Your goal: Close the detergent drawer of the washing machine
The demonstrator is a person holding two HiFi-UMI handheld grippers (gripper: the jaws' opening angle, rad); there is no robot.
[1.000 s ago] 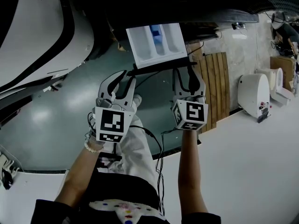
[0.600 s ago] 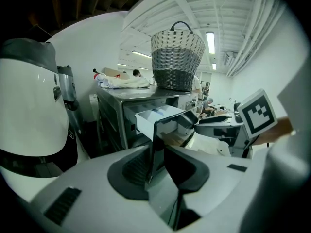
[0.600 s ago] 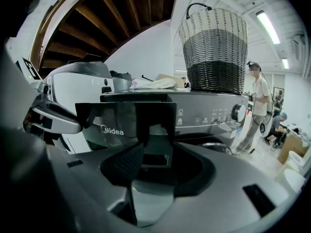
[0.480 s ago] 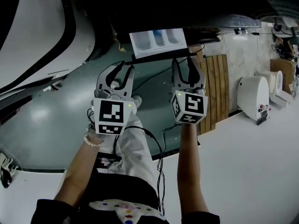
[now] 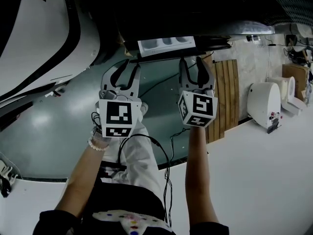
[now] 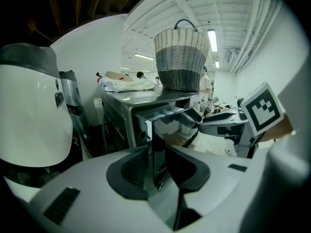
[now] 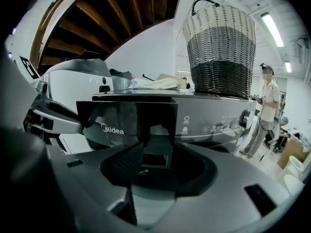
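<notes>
LAUNDRY ROOM: The detergent drawer stands nearly home in the washing machine, w/ only a thin strip of its white compartments showing under the machine's top. Its dark front panel lies straight ahead of both tools, long axis running side to side across them. The push that remains therefore goes directly away from the person, into the cabinet, along the line both grippers point.

The right gripper faces the panel square-on, jaws apart and nothing gripped. The handle recess is framed in the gap btwn them, and the tips are at or just short of the face; contact can't be settled.

The left gripper sits at the panel's left end, where its own view shows the panel edge-on in the gap. Its jaws have just been opening and stand wide, pads not pressing on the panel.

Both are abt equally near, but the right one looks better placed to finish, being close to the panel's middle. A shove from the left end alone could, by this reading, cock the drawer on its rails.
</notes>
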